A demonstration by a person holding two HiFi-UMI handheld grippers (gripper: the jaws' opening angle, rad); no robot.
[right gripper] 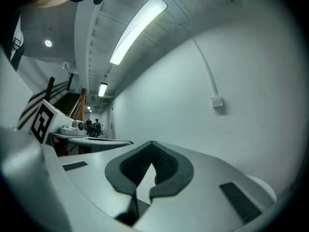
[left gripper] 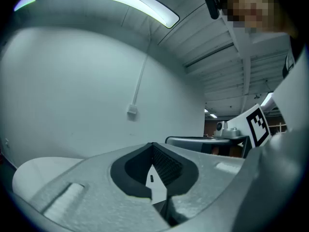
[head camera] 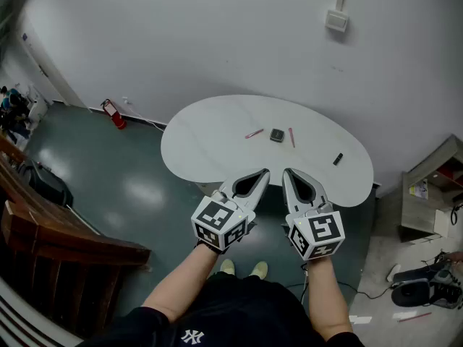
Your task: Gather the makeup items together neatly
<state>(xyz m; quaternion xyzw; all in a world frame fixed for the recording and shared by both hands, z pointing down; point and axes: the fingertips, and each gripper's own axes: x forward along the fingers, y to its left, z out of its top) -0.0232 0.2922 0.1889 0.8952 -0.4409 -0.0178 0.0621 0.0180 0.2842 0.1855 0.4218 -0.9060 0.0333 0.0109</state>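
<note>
A person stood at the near edge of a white curved table [head camera: 210, 143], both grippers held out in front and well short of the makeup scattered across its far half. The left gripper [head camera: 262, 172] had its jaws pressed together on nothing, and the right gripper [head camera: 289, 172] was likewise closed and empty. On the tabletop a dark square compact [head camera: 276, 135] lay between a pink pencil [head camera: 254, 133] and a red stick [head camera: 291, 137], both near it. A small black item [head camera: 337, 159], too small to identify, sat well apart toward the right end. The gathering appeared not yet begun. A tidy result would likely come from treating the compact as the anchor. The right gripper's jaws should spread before descending, take the outlying black item across its narrow width near the middle, and set it beside the compact. The slim pencil and stick lay flat and could roll or skid, so a low, square pinch would probably suit them better than a nudge.
</note>
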